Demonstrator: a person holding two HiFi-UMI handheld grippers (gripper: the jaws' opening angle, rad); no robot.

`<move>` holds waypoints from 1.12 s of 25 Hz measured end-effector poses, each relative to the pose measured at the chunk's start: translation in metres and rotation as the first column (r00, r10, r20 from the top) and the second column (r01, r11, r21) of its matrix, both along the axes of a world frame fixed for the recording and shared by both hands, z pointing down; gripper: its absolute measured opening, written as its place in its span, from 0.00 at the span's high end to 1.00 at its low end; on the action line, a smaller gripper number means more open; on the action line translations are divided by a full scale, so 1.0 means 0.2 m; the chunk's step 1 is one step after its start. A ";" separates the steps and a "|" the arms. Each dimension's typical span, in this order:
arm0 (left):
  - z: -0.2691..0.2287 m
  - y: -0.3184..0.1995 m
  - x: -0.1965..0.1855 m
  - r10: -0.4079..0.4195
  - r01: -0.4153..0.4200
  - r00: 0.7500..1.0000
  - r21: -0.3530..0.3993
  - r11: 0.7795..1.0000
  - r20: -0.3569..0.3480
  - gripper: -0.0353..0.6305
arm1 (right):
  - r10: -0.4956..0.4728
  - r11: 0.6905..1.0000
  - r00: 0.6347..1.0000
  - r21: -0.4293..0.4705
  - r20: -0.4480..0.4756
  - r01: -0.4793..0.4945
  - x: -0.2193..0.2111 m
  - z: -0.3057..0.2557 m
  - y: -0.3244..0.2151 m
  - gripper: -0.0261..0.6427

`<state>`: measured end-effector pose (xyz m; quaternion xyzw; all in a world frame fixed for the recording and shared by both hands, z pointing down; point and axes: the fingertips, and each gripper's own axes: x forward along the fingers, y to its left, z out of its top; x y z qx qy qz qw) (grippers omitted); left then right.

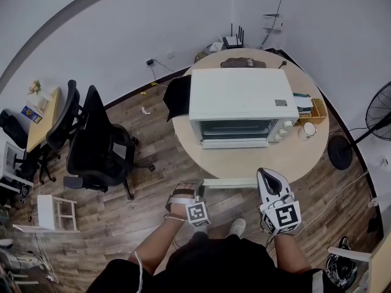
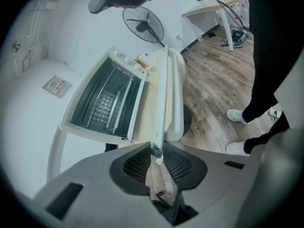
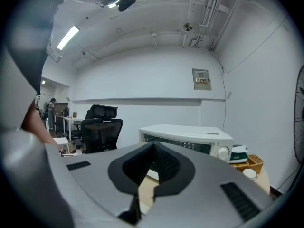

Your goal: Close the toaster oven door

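The white toaster oven [image 1: 235,102] stands on a round wooden table [image 1: 305,157], its dark cavity [image 2: 107,101] showing. Its door [image 2: 160,94] hangs open toward me, and I see it edge-on in the left gripper view. The door's white handle bar [image 1: 229,182] reaches out past the table's near edge. My left gripper [image 1: 197,185] [image 2: 157,156] grips the left end of that bar, with the thin edge pinched between the pads. My right gripper [image 1: 269,177] [image 3: 147,175] hovers to the right of the door, pointing at the oven [image 3: 187,139], shut and empty.
A white mug [image 1: 307,130] and a wooden box [image 1: 316,110] stand right of the oven. Black office chairs [image 1: 101,145] are on the wooden floor to the left, and a floor fan [image 1: 380,119] stands at the right. My own shoes [image 2: 237,115] are below the door.
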<state>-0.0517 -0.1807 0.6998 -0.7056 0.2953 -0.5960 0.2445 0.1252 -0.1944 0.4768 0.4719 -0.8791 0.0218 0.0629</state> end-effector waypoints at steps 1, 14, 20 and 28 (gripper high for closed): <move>-0.01 0.00 0.00 -0.009 0.009 1.000 0.002 1.000 -0.008 0.83 | -0.002 1.000 1.000 0.001 0.002 0.002 0.00 0.00 0.00 0.97; -0.21 -0.09 -0.01 -0.060 0.066 0.994 0.056 0.996 -0.091 0.86 | -0.019 1.000 1.000 0.004 0.007 0.019 -0.04 0.00 -0.04 0.97; -0.34 -0.17 -0.02 -0.050 0.065 0.991 0.122 0.990 -0.121 0.88 | -0.015 1.000 1.000 0.009 0.006 0.015 -0.04 0.00 -0.05 0.97; -0.48 -0.30 -0.02 -0.036 0.063 0.989 0.190 0.980 -0.141 0.88 | -0.002 1.000 1.000 0.030 0.005 0.002 -0.03 -0.04 -0.09 0.97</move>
